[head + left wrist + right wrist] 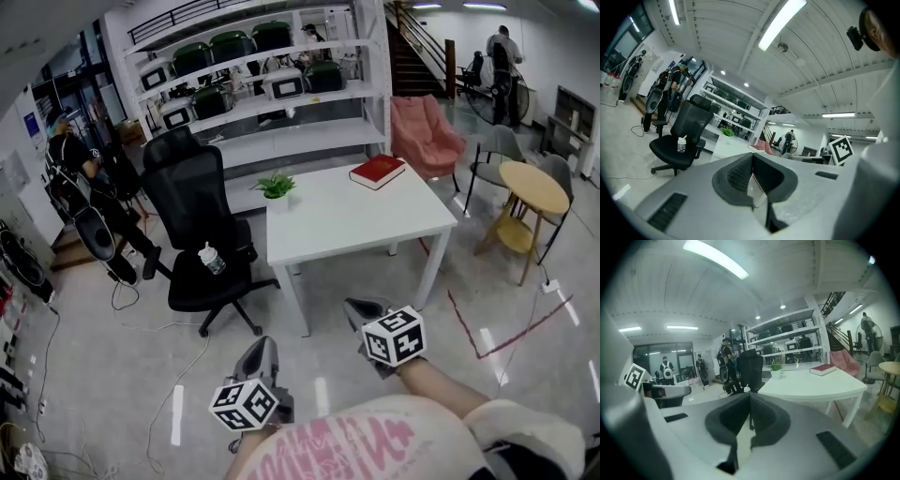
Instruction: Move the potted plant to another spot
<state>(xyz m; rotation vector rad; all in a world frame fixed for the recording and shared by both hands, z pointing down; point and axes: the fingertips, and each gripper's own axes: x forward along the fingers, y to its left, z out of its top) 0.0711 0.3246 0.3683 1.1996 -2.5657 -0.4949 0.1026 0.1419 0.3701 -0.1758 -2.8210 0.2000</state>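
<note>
The potted plant (275,186), small and green in a white pot, stands at the far left corner of the white table (375,220). A red book (377,171) lies at the table's far right. Both my grippers are low in the head view, well short of the table and touching nothing. The left gripper (260,354) is shut and empty, and the right gripper (362,311) is shut and empty too. The left gripper view shows its jaws (753,157) closed, with the plant (727,132) far ahead. In the right gripper view, past the gripper (750,398), the plant (776,366) and the book (823,369) sit on the table.
A black office chair (192,220) with a small bottle (212,259) on its seat stands left of the table. White shelves (272,84) with dark containers line the back. A pink chair (424,131) and a round yellow table (532,187) are at the right. Cables lie on the floor at the left.
</note>
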